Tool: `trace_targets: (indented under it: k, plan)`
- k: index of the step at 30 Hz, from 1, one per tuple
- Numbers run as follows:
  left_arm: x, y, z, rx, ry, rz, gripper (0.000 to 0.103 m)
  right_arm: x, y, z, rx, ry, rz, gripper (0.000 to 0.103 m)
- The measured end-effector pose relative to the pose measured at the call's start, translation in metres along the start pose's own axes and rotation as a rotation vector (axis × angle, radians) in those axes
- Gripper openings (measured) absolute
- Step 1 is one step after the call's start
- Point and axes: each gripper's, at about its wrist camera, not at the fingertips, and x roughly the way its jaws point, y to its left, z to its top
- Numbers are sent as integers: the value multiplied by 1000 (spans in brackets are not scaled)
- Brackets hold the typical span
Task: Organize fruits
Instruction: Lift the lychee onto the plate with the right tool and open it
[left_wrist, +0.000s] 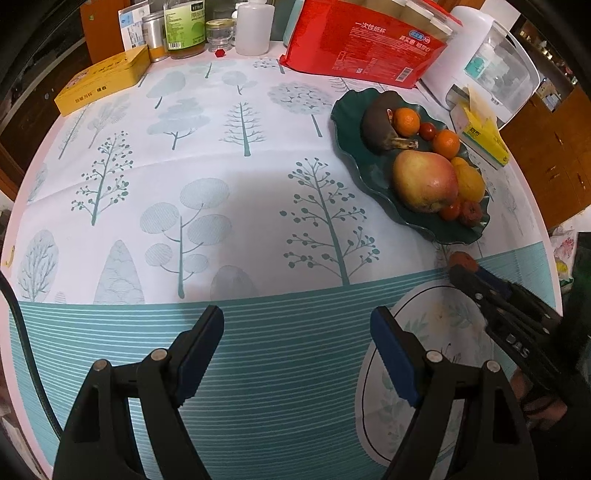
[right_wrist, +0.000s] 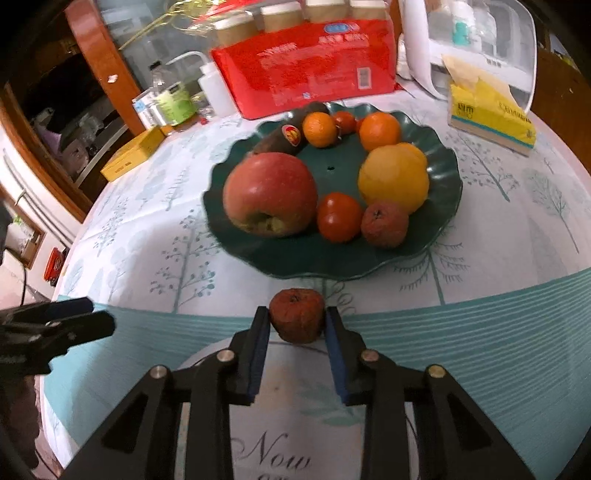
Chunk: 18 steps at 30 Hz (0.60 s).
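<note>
A dark green wavy plate (right_wrist: 258, 254) (left_wrist: 354, 155) holds a red apple (right_wrist: 271, 194) (left_wrist: 424, 181), a yellow fruit (right_wrist: 393, 181), two oranges (right_wrist: 379, 131), small red tomatoes (right_wrist: 339, 217), a wrinkled red fruit (right_wrist: 384, 224) and a dark banana (right_wrist: 284, 136). My right gripper (right_wrist: 297, 325) is shut on another wrinkled red fruit (right_wrist: 297, 314) (left_wrist: 463, 260), held just in front of the plate's near rim. My left gripper (left_wrist: 297, 328) is open and empty over the striped tablecloth, left of the plate.
A white oval plate (left_wrist: 424, 321) (right_wrist: 295, 424) lies under the right gripper. At the back stand a red package (left_wrist: 362, 40), a yellow tissue box (right_wrist: 491, 114), a white appliance (left_wrist: 491, 70), a yellow tin (left_wrist: 103, 79) and bottles (left_wrist: 255, 27).
</note>
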Motion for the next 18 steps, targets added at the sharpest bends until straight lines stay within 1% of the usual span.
trace_targets:
  k: [6, 10, 14, 18]
  plan:
    - [-7, 5, -2, -5, -5, -2, 80, -19, 5, 6, -29, -80, 5, 30]
    - [-10, 7, -5, 3, -10, 7, 80, -13, -1, 18, -14, -93, -15, 30]
    - [-12, 8, -8, 0, -15, 0, 80, -7, -9, 25, 27, -108, -6, 31]
    - [-16, 6, -12, -4, -22, -3, 80, -3, -14, 28, 27, -103, -36, 32]
